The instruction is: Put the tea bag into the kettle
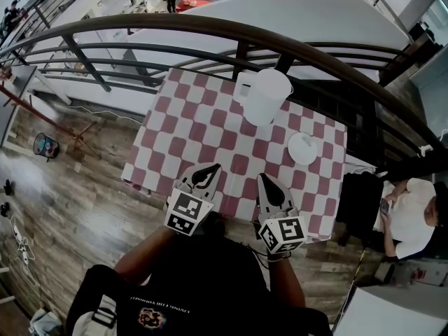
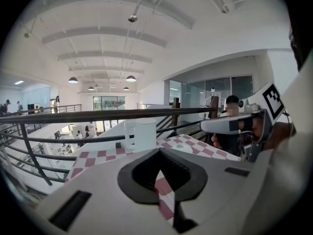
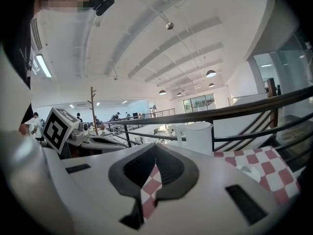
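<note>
The reach for the tea bag is being judged as the step in hand, since nothing is being carried yet. The left claw (image 1: 212, 168) and the right claw (image 1: 263, 178) are being held side by side over the near edge of the table (image 1: 210, 117), both pointed across the checked cloth. Each claw is being kept fully closed, tips meeting. Only the cloth is being seen through the hollow behind the tips in each gripper view, so nothing is being gripped by either.

The white kettle (image 1: 264, 95) is being shown upright near the far edge of the table, close by the railing. Whether a lid is sitting on it cannot be told. A small white saucer (image 1: 290, 148) is lying to the kettle's right and nearer the person, well apart from both claws. A small pale lump on that saucer is being caught in the right gripper view and is being taken for the tea bag (image 3: 247, 169), though it is too small for certainty.

The right claw is being judged the better placed for the next move. It is needing to be opened, carried forward and to the right, lowered over the saucer and closed low on the light bag without the saucer being pushed. Only then is a lift toward the kettle's mouth being called for.
</note>
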{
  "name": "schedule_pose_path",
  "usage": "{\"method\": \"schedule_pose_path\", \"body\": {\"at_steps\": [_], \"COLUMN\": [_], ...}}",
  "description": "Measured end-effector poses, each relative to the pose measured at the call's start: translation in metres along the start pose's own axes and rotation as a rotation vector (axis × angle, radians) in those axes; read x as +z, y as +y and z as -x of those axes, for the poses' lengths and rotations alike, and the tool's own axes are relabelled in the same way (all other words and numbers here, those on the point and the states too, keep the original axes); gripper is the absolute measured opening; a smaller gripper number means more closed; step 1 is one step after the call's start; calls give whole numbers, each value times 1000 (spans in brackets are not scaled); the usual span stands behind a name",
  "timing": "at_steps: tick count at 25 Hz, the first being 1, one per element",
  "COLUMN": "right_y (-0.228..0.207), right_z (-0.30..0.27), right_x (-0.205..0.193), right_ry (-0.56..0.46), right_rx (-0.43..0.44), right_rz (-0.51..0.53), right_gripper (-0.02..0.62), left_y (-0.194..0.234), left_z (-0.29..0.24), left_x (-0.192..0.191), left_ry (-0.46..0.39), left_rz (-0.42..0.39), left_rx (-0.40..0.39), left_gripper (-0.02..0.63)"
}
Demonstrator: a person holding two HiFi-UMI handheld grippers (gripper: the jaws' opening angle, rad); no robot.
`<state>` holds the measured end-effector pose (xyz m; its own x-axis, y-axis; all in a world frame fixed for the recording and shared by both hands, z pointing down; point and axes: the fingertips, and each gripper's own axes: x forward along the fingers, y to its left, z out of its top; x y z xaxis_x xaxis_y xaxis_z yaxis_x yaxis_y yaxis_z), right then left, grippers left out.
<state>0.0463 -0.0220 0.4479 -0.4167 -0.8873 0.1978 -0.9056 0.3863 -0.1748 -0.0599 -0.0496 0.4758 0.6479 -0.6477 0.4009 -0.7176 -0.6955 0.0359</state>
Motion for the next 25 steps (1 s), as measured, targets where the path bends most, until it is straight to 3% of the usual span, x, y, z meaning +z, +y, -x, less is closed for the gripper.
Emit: {"method": "schedule_pose_path", "body": {"at_steps": [25], "right_y": [-50], "right_z": [-51], "right_x": [101], "right_ry": [-134], "right_rx": [-33], "right_rz": [175], "right_gripper": [12], "left_y": [64], "left_z": [-41], "left_x": [112], "left_ry": [-158], "left_rz": [-157], "left_rx": [85], "left_gripper": [0]}}
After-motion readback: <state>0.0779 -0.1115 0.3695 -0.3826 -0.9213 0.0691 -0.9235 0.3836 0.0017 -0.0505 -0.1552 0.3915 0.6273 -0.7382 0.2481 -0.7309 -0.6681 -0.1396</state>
